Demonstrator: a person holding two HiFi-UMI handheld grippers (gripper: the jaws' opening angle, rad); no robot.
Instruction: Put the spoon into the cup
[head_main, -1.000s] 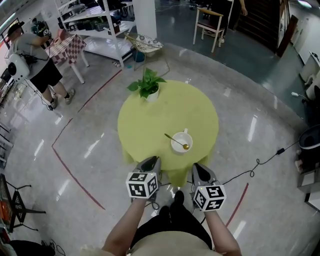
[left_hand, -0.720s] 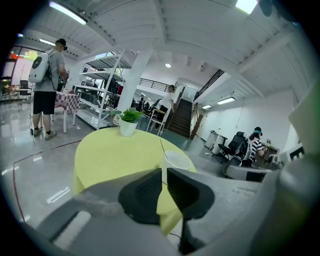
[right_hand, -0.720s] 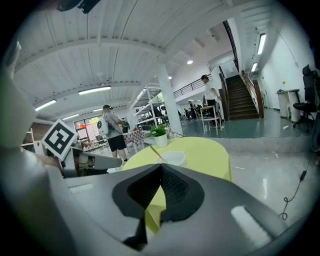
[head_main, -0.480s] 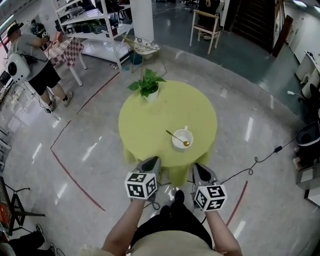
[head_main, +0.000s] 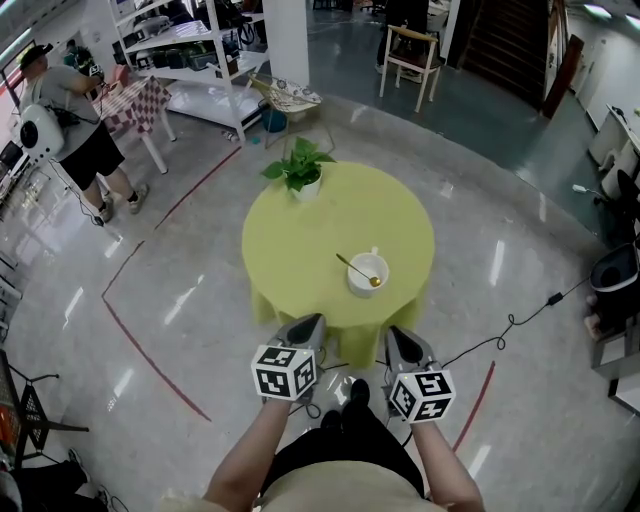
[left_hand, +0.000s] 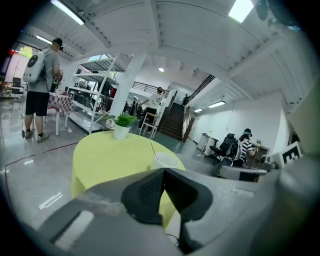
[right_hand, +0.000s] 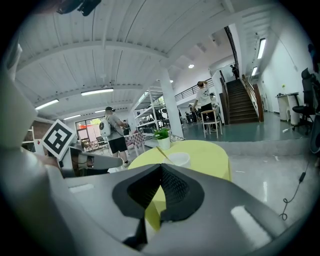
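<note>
Leaning spoon (head_main: 357, 269): lies in the cup (head_main: 352, 284), bowl end inside, handle sticking out over the rim toward the far-left side of the table (head_main: 310, 235).
Cup: white, upright, near the table's near-right edge.
Table: round, under a yellow-green cloth.
Plant (head_main: 300, 168): in a white pot at the far-left edge, well apart from the cup.
Left gripper (left_hand: 164, 171): clenched, tips meeting, nothing between them; held off the table, short of its near edge.
Right gripper (right_hand: 161, 166): also clenched and empty, beside the left one, short of the near edge.
</note>
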